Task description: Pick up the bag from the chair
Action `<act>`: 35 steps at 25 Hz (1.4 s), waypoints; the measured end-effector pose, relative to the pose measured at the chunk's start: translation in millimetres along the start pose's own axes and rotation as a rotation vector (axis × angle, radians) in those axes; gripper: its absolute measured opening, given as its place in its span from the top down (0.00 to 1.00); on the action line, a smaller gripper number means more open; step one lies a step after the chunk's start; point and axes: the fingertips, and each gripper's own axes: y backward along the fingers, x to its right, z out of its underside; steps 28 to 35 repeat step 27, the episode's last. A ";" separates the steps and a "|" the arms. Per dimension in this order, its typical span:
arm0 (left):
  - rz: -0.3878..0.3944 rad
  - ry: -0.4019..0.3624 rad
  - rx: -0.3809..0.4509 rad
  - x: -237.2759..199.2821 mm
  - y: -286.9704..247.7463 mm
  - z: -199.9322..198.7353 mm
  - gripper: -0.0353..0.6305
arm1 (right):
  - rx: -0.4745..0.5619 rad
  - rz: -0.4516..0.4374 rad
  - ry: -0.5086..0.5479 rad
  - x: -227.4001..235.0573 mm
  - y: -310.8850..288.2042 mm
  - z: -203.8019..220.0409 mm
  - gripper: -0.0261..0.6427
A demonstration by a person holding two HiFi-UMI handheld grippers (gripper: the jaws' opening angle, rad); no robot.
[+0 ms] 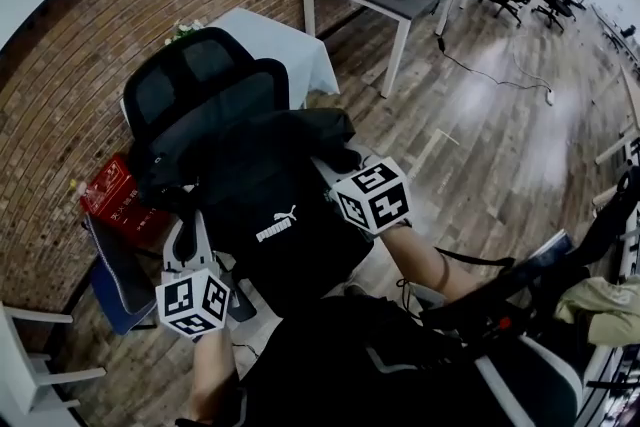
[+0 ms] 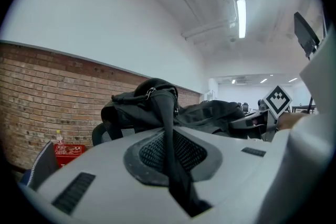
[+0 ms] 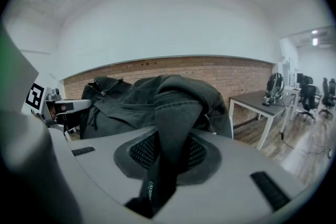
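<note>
- Clamps thin strap [image 2: 164, 128] of bag [image 1: 270, 185] in left gripper [image 2: 181, 186].
- Pinches a broader fold [image 3: 173, 113] in right gripper [image 3: 155, 186].
- Hides chair [image 1: 190, 75] seat beneath the bag.

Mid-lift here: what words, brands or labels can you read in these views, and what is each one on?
"PUMA", white, beside a leaping-cat logo: on the black bag.
Red box by the brick wall: white print, too blurred to read.
Small tag on the bag's strap, right gripper view: lettering too small to read.
Marker cubes: black-and-white square patterns only, no words.
</note>
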 end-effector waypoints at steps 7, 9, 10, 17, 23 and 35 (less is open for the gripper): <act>-0.001 -0.024 0.045 3.8 6.1 -13.7 0.90 | 0.038 0.008 0.036 -2.6 7.6 -14.9 0.83; -0.003 -0.042 0.055 5.1 7.3 -16.4 0.90 | 0.047 0.009 0.043 -2.8 10.0 -18.4 0.83; -0.005 -0.054 0.060 5.5 7.0 -17.9 0.90 | 0.051 0.011 0.048 -2.7 10.6 -20.9 0.83; -0.001 -0.082 0.079 12.2 8.8 -24.6 0.90 | 0.069 0.009 0.051 -0.2 15.7 -25.1 0.83; -0.005 -0.082 0.084 11.2 9.6 -26.5 0.90 | 0.073 0.008 0.066 -0.9 14.4 -28.9 0.83; -0.005 -0.080 0.083 16.3 10.1 -23.1 0.90 | 0.070 0.006 0.079 1.7 15.8 -29.3 0.83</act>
